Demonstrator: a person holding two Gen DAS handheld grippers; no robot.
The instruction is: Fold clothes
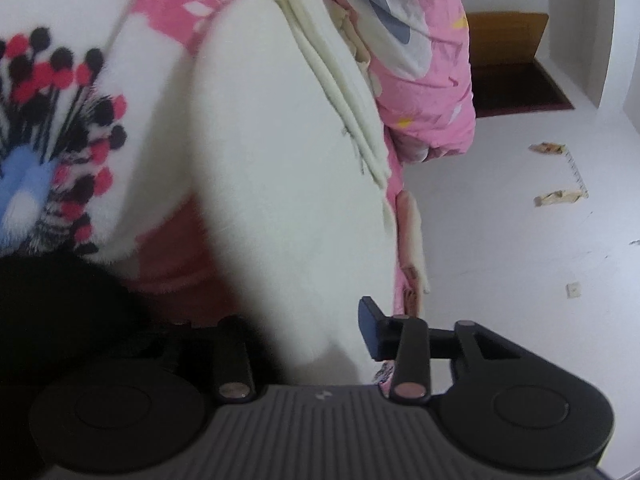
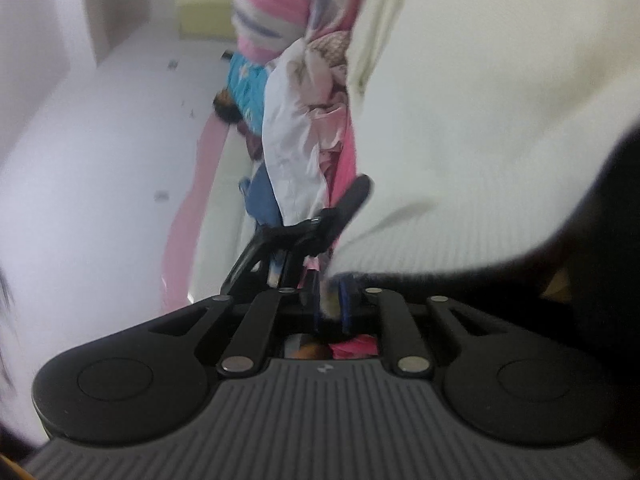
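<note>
The white fleece garment [image 1: 280,168] fills the middle of the left wrist view, hanging or draped with its long axis running away from the camera, from the gripper up toward the ribbed cream hem [image 1: 340,92] at its far end. Its near end drops straight between the fingers of the left gripper [image 1: 308,336]. The right-hand finger [image 1: 370,334] with its blue pad stands clear at the cloth's edge; the other finger is buried behind the fleece, so I cannot tell whether the pads actually press on the cloth or merely flank it.

In the right wrist view the same white garment [image 2: 480,128] lies to the right of and above the right gripper [image 2: 336,292], sweeping across that side of the frame. The jaws there stand nearly together, and a bit of pale fabric seems caught between the blue pads, though blur makes this uncertain.

Behind both, a pink patterned quilt [image 1: 424,80] and mixed laundry [image 2: 304,120] are heaped at the edge of a bed, with the pale floor [image 1: 500,240] beyond.

The left gripper looks nearer the garment's end, squarely on its axis, so I judge the fold would be led from there.
</note>
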